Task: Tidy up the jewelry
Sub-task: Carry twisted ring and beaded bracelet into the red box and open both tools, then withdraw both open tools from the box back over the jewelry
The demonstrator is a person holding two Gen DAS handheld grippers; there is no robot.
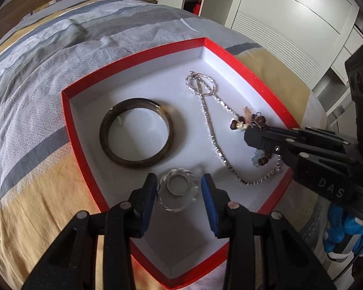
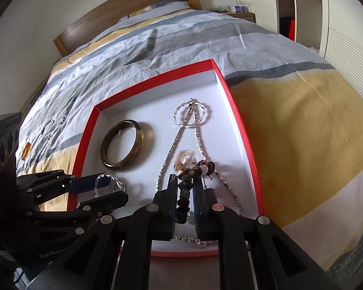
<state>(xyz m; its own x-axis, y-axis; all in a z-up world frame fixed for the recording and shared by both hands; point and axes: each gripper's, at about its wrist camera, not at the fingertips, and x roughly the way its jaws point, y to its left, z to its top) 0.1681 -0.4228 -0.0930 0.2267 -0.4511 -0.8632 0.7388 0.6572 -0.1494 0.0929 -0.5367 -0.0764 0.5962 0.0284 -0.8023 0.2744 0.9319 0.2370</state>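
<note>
A red box point(image 1: 67, 111) with a white inside lies on the bed. In it are a dark bangle point(image 1: 136, 133), a silver chain necklace point(image 1: 211, 130) and a clear twisted bracelet point(image 1: 176, 189) with a small metal ring inside it. My left gripper point(image 1: 179, 191) is open, its blue pads either side of the clear bracelet; it also shows in the right wrist view point(image 2: 104, 188). My right gripper point(image 2: 185, 193) is shut on a brown bead bracelet point(image 2: 188, 174) just above the box floor point(image 2: 217, 145), over the chain. It shows in the left wrist view point(image 1: 249, 133) too.
The striped bedspread point(image 2: 278, 125) surrounds the box. Small jewelry pieces lie on it to the left: a thin bracelet point(image 2: 47, 126) and an amber piece point(image 2: 26, 151). A pearl strand point(image 2: 191, 240) lies at the box's near edge. White wardrobes point(image 1: 290, 24) stand right.
</note>
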